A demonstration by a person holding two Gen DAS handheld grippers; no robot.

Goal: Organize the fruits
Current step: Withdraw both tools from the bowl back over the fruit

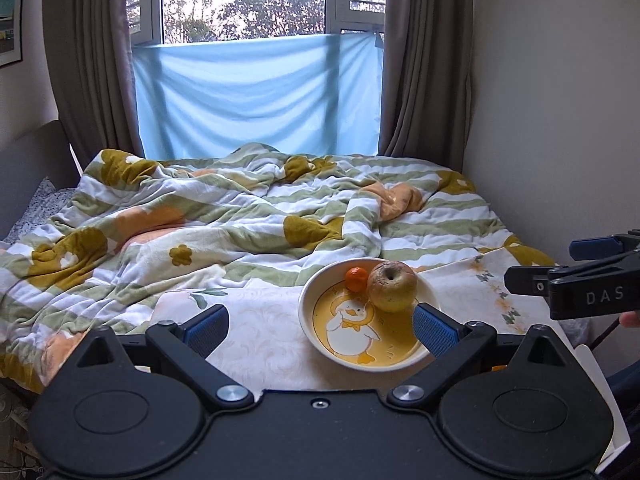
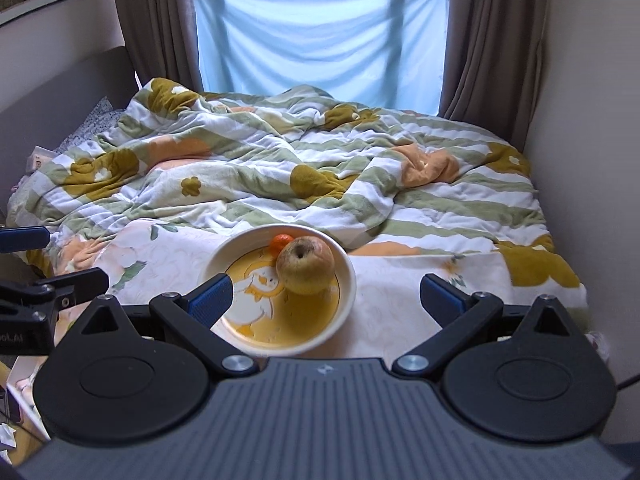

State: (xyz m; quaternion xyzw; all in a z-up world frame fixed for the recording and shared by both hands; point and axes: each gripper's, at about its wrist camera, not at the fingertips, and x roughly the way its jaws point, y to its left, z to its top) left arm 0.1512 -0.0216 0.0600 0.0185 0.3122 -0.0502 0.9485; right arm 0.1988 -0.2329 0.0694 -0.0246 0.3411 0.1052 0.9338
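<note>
A white bowl with a yellow duck picture stands on a pale floral cloth at the bed's near edge. Inside it lie a yellowish-brown apple and, behind it, a small orange mandarin. My left gripper is open, its right pad just in front of the bowl's right rim, with nothing between the fingers. My right gripper is open too, its left pad over the bowl's near-left rim. Each gripper shows at the edge of the other's view: the right one, the left one.
A rumpled green-striped, flowered blanket covers the bed behind the cloth. Brown curtains and a blue sheet hang over the window. A bare wall runs close along the right side. A fingertip shows under the right gripper.
</note>
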